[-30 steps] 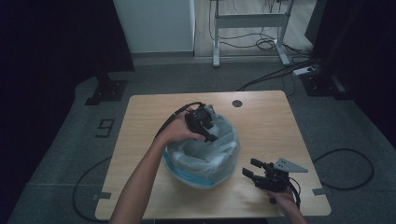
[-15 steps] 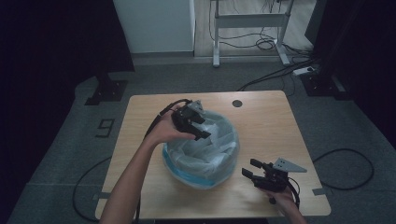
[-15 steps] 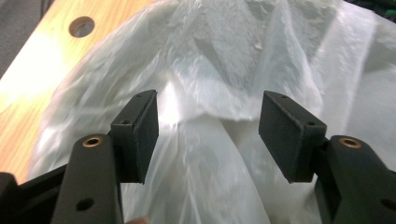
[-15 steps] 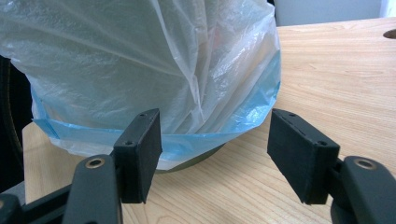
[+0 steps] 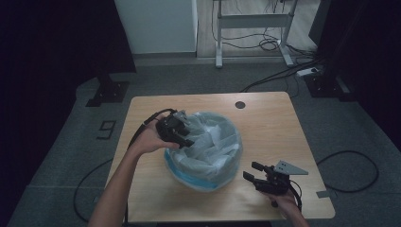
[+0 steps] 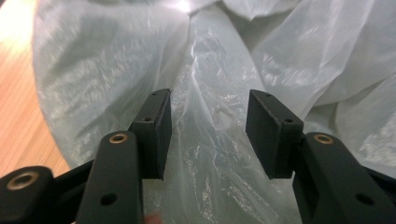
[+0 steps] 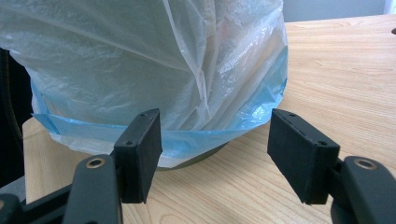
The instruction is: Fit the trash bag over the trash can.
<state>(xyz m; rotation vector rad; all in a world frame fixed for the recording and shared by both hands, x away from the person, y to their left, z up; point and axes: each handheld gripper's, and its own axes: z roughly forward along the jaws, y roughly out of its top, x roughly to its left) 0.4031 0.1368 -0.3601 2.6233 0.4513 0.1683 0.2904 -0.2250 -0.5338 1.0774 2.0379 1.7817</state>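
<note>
From above, the left gripper [image 5: 182, 137] reaches over the near-left rim of the bag-lined bin [image 5: 204, 150] at table centre. Its own view shows jaws apart, just closing around a plastic fold, pads not pressing. The right gripper [image 7: 212, 140] rests low beside the bin, jaws apart; the bin's base is hidden.

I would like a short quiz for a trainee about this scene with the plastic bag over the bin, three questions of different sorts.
1. True or false: the left gripper has its pads clamped on the thin translucent plastic bag.
2. Where does the right gripper sit? A) inside the bag B) low on the light wooden table, beside the bag C) on the floor
3. Fill in: along the bag's lower edge runs a ____ coloured band.

Key
1. False: the jaws have just been closing, a fold of bag lies between them, but gaps remain at both pads.
2. B, with open jaws.
3. blue
</note>
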